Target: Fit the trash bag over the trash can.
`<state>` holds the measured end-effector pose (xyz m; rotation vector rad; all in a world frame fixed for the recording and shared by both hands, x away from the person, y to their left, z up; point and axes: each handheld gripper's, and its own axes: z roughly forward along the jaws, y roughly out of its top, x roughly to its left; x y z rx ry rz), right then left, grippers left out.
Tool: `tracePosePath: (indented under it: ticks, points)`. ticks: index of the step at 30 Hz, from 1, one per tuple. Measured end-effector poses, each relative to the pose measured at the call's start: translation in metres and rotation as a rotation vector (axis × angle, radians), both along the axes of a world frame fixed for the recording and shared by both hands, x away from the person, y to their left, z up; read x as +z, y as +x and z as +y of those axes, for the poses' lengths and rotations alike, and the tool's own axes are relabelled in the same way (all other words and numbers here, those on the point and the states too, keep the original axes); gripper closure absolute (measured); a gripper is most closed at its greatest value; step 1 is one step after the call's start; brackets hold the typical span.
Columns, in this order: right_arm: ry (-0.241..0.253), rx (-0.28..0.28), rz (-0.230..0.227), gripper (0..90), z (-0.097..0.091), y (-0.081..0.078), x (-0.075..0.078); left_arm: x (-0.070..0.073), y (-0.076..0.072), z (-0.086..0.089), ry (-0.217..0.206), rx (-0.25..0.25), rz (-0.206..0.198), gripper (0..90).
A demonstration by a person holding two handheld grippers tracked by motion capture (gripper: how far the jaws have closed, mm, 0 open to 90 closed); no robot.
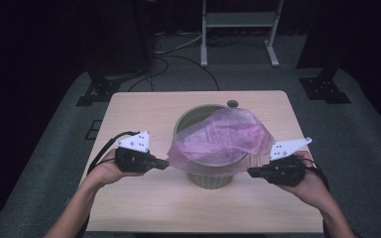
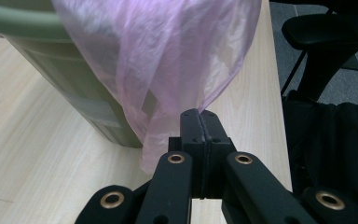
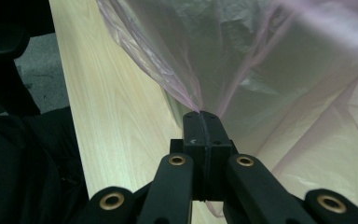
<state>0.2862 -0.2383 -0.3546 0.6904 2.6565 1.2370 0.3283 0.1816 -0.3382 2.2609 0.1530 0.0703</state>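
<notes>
Pink plastic bag (image 1: 222,135) draped over green bin (image 1: 209,176) mid-table (image 1: 139,111), veiling most of the rim and inside. Left hand-held gripper (image 1: 164,164) and right hand-held gripper (image 1: 252,172) each clamped on a bag edge. Pinched film hidden between jaws.

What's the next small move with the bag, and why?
Probably draw both grippers down and outward to pull the hem over the rim. The left gripper and right gripper are shut on the pink bag, which lies across the green bin with its far-left rim uncovered.
</notes>
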Motion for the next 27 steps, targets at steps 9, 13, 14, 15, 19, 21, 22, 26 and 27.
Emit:
tracePosePath:
  ticks: [9, 13, 14, 15, 19, 21, 22, 26, 27]
  points:
    - [0.002, -0.002, 0.056, 89.9, -0.004, 0.005, -0.021, -0.017, 0.002, -0.003, 0.005, 0.000, 0.035, 89.8]
    - [0.039, 0.020, 0.037, 73.6, -0.009, -0.003, -0.013, -0.008, -0.002, 0.006, -0.003, 0.001, 0.034, 75.9]
    - [0.047, 0.028, 0.030, 71.8, -0.010, -0.006, -0.009, -0.006, -0.004, 0.009, -0.003, 0.008, 0.030, 73.4]
    - [0.052, 0.033, 0.027, 70.5, -0.012, -0.009, -0.005, -0.003, -0.005, 0.012, -0.005, 0.016, 0.028, 70.8]
    - [0.063, 0.048, -0.003, 67.0, -0.016, -0.021, 0.009, 0.005, -0.012, 0.024, -0.020, 0.030, 0.029, 63.1]
    - [0.069, 0.043, -0.023, 65.7, -0.019, -0.025, 0.016, 0.010, -0.015, 0.030, -0.021, 0.030, 0.020, 59.4]
    - [0.072, 0.039, -0.034, 65.5, -0.020, -0.027, 0.020, 0.011, -0.016, 0.032, -0.025, 0.027, 0.021, 57.4]
    - [0.093, 0.016, -0.085, 64.4, -0.025, -0.031, 0.034, 0.017, -0.018, 0.039, -0.039, 0.038, 0.016, 52.4]
    - [0.098, 0.010, -0.098, 64.2, -0.026, -0.032, 0.037, 0.018, -0.018, 0.041, -0.042, 0.044, 0.015, 51.4]
